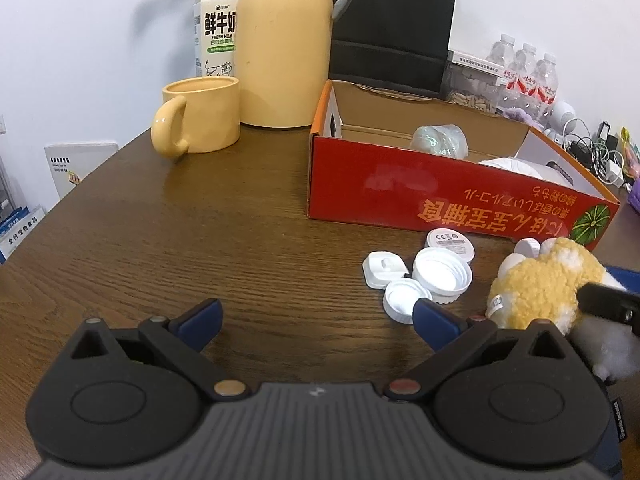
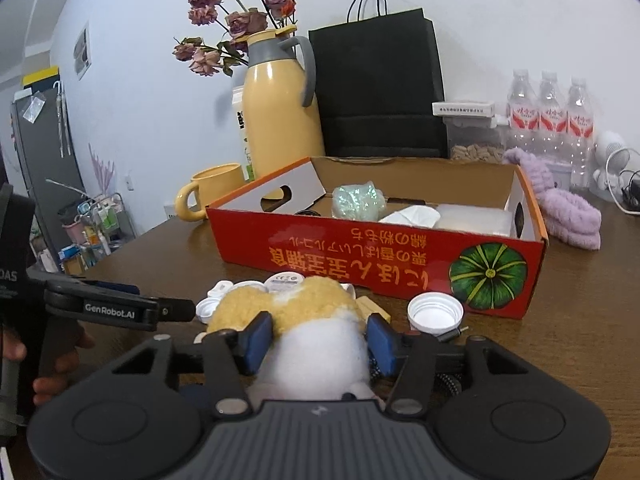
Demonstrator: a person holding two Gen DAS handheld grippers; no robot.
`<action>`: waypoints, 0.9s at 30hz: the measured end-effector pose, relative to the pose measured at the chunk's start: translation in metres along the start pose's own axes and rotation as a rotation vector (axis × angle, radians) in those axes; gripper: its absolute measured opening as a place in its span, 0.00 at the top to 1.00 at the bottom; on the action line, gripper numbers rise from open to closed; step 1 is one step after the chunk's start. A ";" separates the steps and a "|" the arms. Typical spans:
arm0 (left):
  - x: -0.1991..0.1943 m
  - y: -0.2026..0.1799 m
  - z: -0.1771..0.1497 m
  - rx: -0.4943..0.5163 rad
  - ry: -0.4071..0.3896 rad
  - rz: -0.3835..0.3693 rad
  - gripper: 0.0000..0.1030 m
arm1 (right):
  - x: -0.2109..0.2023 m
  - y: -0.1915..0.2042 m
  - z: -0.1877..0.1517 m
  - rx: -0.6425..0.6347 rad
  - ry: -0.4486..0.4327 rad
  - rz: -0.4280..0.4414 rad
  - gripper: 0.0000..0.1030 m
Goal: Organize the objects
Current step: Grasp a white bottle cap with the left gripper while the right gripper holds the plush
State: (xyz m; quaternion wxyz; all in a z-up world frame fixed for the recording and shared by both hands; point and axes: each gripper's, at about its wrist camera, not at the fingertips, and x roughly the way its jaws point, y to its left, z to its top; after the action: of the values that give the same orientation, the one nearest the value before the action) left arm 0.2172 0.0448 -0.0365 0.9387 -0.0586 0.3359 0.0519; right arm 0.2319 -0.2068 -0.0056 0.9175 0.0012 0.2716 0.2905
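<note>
Left wrist view: a dark wooden table (image 1: 200, 220) against a white wall. The left gripper (image 1: 316, 320) hangs over bare wood, jaws wide apart and empty. At the right edge lies a fluffy yellow-and-white plush toy (image 1: 540, 292), near the red cardboard box (image 1: 440, 196) and beside white caps (image 1: 440, 276). A milk carton (image 1: 216, 36) reads "FRESH MILK".

Right wrist view: same table (image 2: 580, 340). The right gripper (image 2: 318, 338) has its blue pads pressed into the toy's (image 2: 312, 312) white part. The left tool's arm reads "GenRobot.AI".

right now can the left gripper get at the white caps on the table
Probably yes: the left gripper is open and empty, and the white caps lie just ahead to its right, with only bare table between.
</note>
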 end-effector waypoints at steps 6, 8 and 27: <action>0.000 0.001 0.000 -0.007 -0.005 -0.019 0.00 | 0.007 0.010 -0.007 -0.047 0.039 -0.017 0.52; -0.001 -0.002 -0.001 0.005 -0.007 -0.025 0.00 | 0.002 0.011 -0.008 -0.047 0.016 -0.020 0.53; 0.007 -0.036 -0.005 0.107 -0.054 -0.057 0.72 | -0.027 0.002 -0.005 0.007 -0.162 -0.104 0.53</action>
State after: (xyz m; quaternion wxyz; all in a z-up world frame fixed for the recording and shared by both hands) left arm 0.2250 0.0087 -0.0420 0.9503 -0.0164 0.3109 0.0089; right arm 0.2099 -0.2203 0.0042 0.9503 0.0139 0.1972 0.2405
